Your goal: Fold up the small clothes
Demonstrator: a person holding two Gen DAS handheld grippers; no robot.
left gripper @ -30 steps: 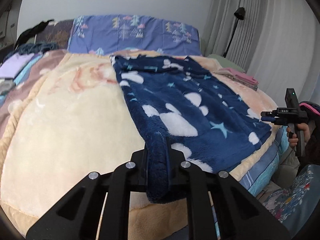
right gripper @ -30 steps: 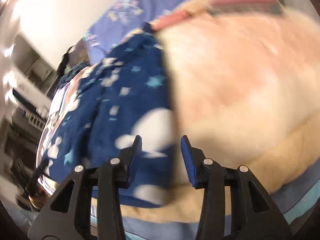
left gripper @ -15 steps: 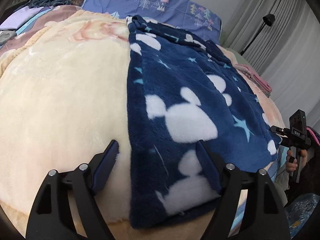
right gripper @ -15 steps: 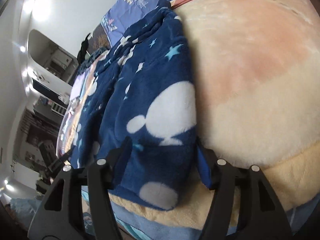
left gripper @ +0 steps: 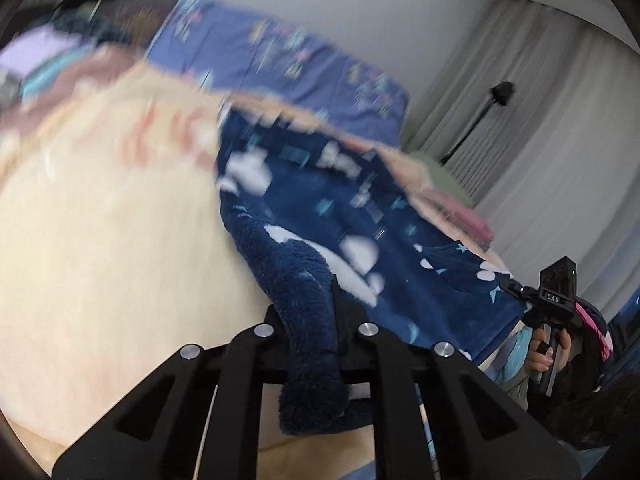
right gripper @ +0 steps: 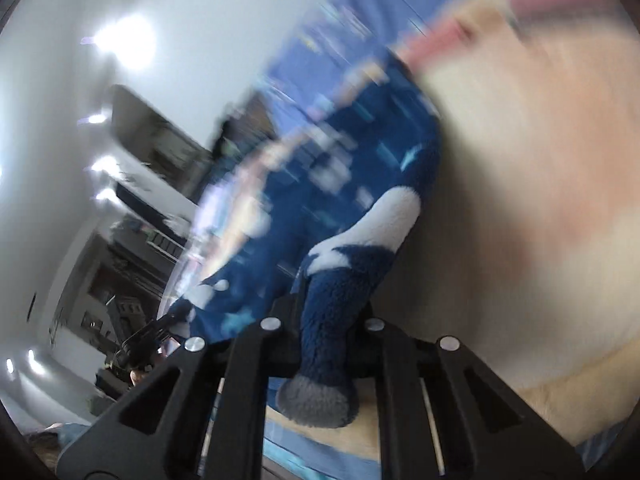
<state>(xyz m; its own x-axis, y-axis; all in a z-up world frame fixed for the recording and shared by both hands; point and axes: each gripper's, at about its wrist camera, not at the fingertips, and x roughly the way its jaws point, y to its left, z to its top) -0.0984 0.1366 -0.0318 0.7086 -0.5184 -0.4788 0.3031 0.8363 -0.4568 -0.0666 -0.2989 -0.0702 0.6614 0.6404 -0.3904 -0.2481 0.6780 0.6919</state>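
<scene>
A navy fleece garment (left gripper: 360,208) with white mouse-head shapes and stars lies spread on a cream blanket (left gripper: 100,240) on a bed. My left gripper (left gripper: 316,308) is shut on the garment's near left corner, which bunches between the fingers and hangs below them. In the right wrist view my right gripper (right gripper: 324,300) has its jaws closing on the near right corner of the garment (right gripper: 360,152); the fleece is pinched between the pads and lifted. Seen from the left wrist, the right gripper (left gripper: 556,300) is at the garment's right edge, held by a hand.
A purple patterned pillow (left gripper: 280,52) lies at the head of the bed. Folded pink clothes (left gripper: 468,220) rest at the far right of the blanket. A black stand (left gripper: 502,92) and grey curtains are beyond. Shelves (right gripper: 152,152) stand to the left of the bed.
Half a second ago both grippers stood open around the garment's near corners. Both have now shut on the fleece and risen, pulling the near edge up.
</scene>
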